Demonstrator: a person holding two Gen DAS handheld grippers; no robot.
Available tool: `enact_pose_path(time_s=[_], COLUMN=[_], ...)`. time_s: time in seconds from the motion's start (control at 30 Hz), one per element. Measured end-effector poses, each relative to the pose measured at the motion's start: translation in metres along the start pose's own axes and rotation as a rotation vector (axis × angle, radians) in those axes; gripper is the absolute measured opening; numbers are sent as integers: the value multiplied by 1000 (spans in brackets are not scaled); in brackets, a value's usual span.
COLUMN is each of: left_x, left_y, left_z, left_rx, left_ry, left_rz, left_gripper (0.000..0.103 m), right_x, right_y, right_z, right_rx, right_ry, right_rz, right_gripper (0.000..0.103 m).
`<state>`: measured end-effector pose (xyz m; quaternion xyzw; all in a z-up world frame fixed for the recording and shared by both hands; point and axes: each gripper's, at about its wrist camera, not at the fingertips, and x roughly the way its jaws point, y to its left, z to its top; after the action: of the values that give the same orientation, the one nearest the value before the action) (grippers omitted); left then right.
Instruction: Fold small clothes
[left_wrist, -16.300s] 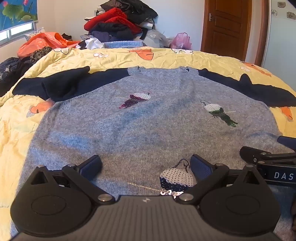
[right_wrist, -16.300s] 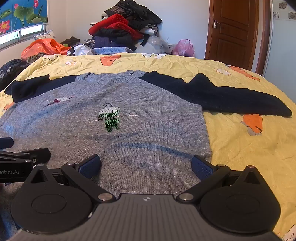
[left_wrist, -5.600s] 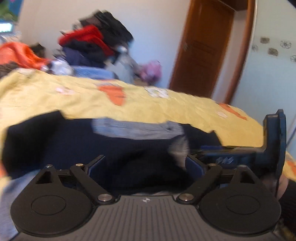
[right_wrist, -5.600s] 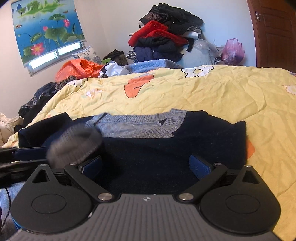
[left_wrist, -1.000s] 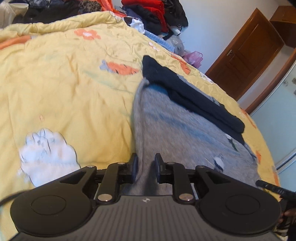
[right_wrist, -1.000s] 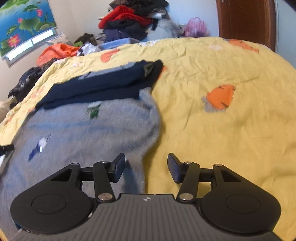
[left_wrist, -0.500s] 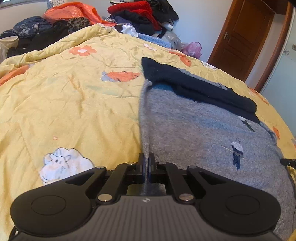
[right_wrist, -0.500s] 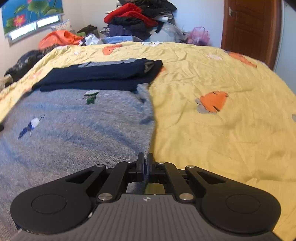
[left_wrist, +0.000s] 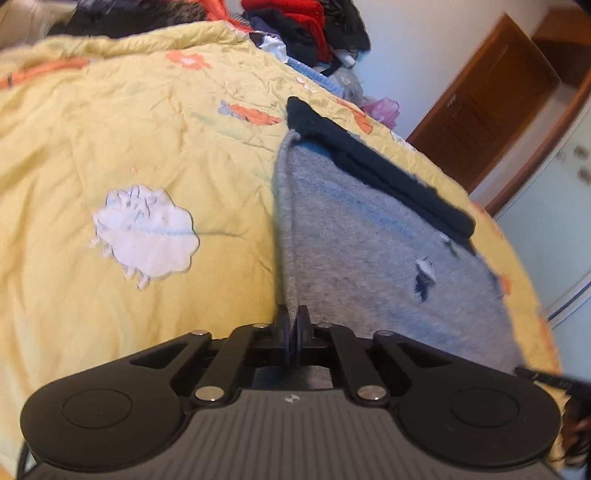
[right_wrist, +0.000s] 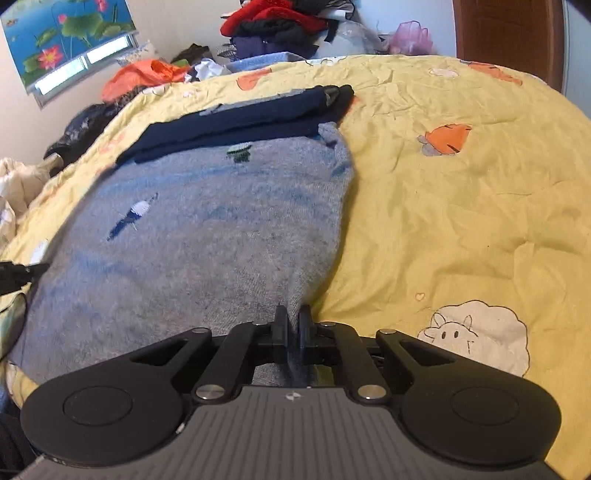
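A bed (right_wrist: 461, 206) is covered by a yellow cartoon-print quilt. A lotus poster (right_wrist: 66, 33), a window (right_wrist: 81, 62) and a brown wooden door (right_wrist: 509, 37) are seen along pale walls.

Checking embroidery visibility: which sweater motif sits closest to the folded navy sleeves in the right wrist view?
The green-and-white motif, just below the navy sleeves; the blue-and-white one lies lower left.

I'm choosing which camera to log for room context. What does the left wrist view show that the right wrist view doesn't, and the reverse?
Only the left wrist view shows the left tool pinching the sweater's left hem corner. Only the right wrist view shows the lotus picture, the window below it, and the right tool pinching the right hem corner. Both show the grey sweater with navy sleeves folded across its top, the yellow quilt, the clothes pile and the brown door.
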<state>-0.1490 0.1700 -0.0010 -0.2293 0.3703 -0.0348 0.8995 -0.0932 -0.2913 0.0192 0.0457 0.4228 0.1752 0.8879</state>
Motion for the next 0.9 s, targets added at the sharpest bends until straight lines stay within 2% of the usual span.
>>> enact_pose_path(time_s=[0.07, 0.1, 0.3, 0.33, 0.37, 0.4, 0.47, 0.5, 0.57, 0.63, 0.67, 0.7, 0.73, 0.83, 0.9], left_x=[-3, -5, -7, -10, -12, -15, -21, -25, -34, -38, -39, -39, -36, -41, -47], left_y=[-3, -1, -3, -3, -2, -1, 2, 3, 6, 9, 10, 10, 10, 8, 6], left_z=[3, 4, 5, 4, 3, 0, -11, -18, -29, -35, -36, -38, -39, -37, -34], left_rx=[80, 104, 145, 123, 96, 67, 7, -14, -59, -105, -120, -129, -119, -78, -29], left_ry=[-11, -8, 4, 8, 20, 38, 68, 70, 60, 62, 53, 45, 54, 44, 42], left_rz=[67, 77, 77, 57, 28, -4, -55, -82, -123, -141, -140, -118, -73, -42, -4], left_gripper=[3, 3, 4, 4, 6, 8, 21, 31, 41, 41, 39, 18, 4, 3, 3], right_x=[-2, -4, -5, -5, -6, -10, -20, -23, -30, -35, -35, -35, -32, -33, -41], right_y=[-2, -4, -13, -13, -13, -13, -12, -12, -12, -14, -13, -11, -8, -8, -10], right_z=[1, 2, -4, -4, -5, -6, -11, -14, -25, -33, -35, -38, -39, -41, -40], right_rx=[-20, -22, -6, 5, 24, 46, 78, 91, 123, 180, 202, 203, 191, 170, 151], right_ry=[-4, -8, -28, -31, -30, -23, -9, 10, 29, 34, 39, 46, 60, 56, 37], right_rz=[-32, -52, -58, -56, -43, -25, 20, 48, 97, 157, 181, 188, 173, 153, 93], right_gripper=[8, 8, 9, 12, 23, 41, 58, 59, 59, 59, 51, 24, 9, 8, 7])
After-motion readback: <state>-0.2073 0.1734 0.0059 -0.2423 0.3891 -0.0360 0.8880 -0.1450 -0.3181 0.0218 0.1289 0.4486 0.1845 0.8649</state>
